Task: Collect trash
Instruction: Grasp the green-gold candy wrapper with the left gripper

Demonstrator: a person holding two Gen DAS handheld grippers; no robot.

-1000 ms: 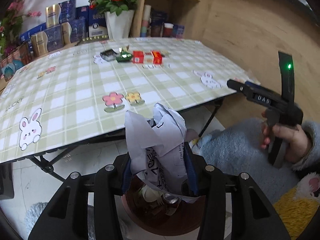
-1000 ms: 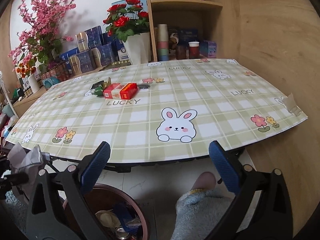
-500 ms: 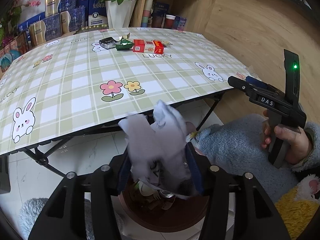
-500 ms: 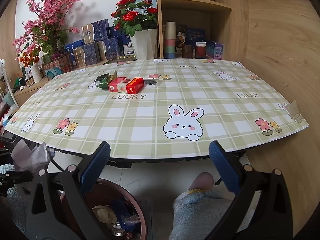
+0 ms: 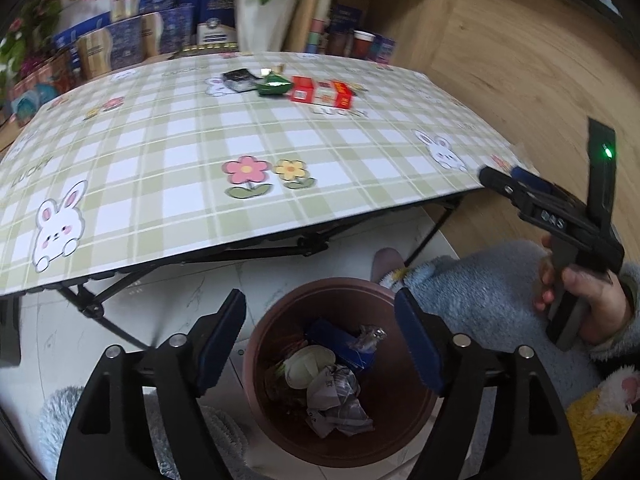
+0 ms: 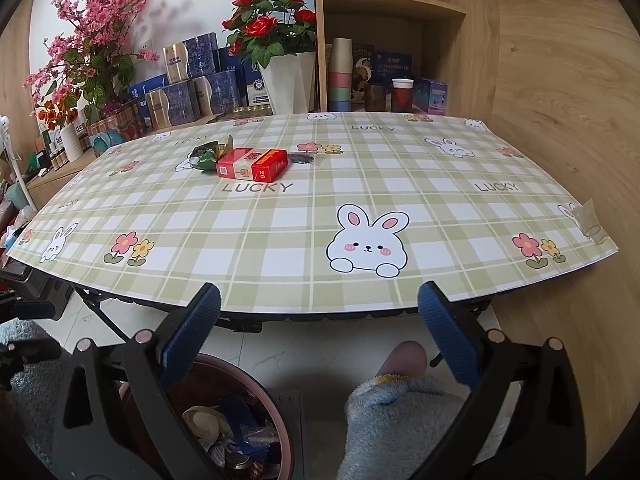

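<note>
My left gripper (image 5: pixel 320 308) is open and empty above a brown trash bin (image 5: pixel 408 412) on the floor. A crumpled white paper (image 5: pixel 338 404) lies inside it among other trash. My right gripper (image 6: pixel 318 300) is open and empty at the table's front edge; it also shows in the left wrist view (image 5: pixel 520 192). On the table lie a red carton (image 6: pixel 253 165), a green wrapper (image 6: pixel 206 157) and a small black packet (image 5: pixel 239 79). The bin shows in the right wrist view (image 6: pixel 280 420) too.
The folding table (image 6: pixel 280 280) has a green plaid cloth with bunnies. Flower vases (image 6: pixel 286 80), blue boxes and cups stand behind it by a wooden shelf. My knee in blue fleece (image 6: pixel 392 412) is beside the bin. A grey rug (image 5: pixel 60 420) lies at left.
My left gripper opened and let the crumpled paper drop into the bin. The right gripper stayed open and shifted slightly closer to the table.
</note>
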